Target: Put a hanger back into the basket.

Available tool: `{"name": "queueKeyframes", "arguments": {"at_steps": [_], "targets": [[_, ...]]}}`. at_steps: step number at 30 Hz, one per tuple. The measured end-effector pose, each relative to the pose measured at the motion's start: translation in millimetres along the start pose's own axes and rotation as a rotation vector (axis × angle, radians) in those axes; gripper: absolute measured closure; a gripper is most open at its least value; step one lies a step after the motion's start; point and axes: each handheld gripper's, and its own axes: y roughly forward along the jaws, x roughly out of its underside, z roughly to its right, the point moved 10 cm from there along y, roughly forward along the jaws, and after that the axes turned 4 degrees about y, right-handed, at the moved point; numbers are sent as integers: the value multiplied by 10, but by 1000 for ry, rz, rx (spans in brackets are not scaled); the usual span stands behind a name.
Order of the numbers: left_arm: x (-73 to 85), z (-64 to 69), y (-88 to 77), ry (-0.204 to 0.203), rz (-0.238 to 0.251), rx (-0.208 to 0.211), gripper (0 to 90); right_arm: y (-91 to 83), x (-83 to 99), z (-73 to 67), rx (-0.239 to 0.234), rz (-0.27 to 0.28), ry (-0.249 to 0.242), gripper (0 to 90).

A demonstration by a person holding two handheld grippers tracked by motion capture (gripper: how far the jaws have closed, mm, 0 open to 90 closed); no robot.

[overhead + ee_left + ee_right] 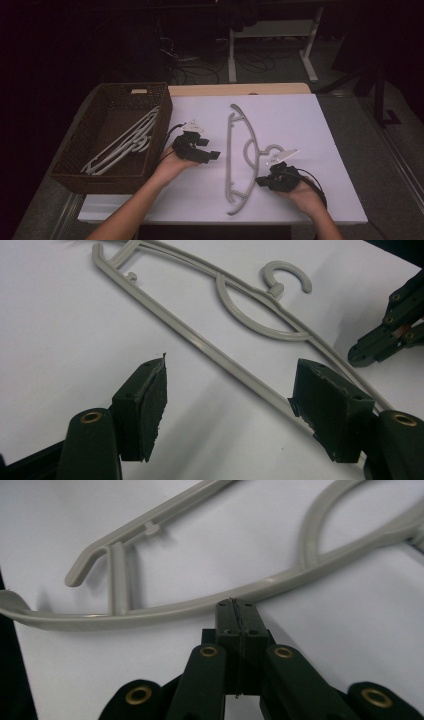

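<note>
A grey plastic hanger (229, 155) lies flat on the white sheet (295, 120), its hook pointing right. My left gripper (209, 148) hovers just left of the hanger, open. In the left gripper view its pads (150, 405) stand wide apart (227, 400), and the hanger's straight bar (220, 355) runs under the right-hand pad. My right gripper (259, 181) sits at the hanger's curved arm near its lower end. In the right gripper view its jaws are shut pad to pad (235, 612), with nothing between them, and the tip sits right against the curved arm (200, 607).
A dark wicker basket (100, 180) stands at the sheet's left edge with several pale hangers (125, 142) lying in it. Bare wooden table (240, 89) shows behind the sheet. The right gripper's tip (372, 352) shows at the right of the left gripper view.
</note>
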Motion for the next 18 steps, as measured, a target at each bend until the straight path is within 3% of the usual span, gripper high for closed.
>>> {"name": "queueKeyframes", "arguments": {"at_steps": [7, 18], "targets": [[-12, 24, -10, 4, 2, -7, 300, 96, -68, -143, -49, 2, -23, 891], [42, -54, -20, -11, -14, -35, 306, 439, -380, -503, -121, 11, -115, 890]]}}
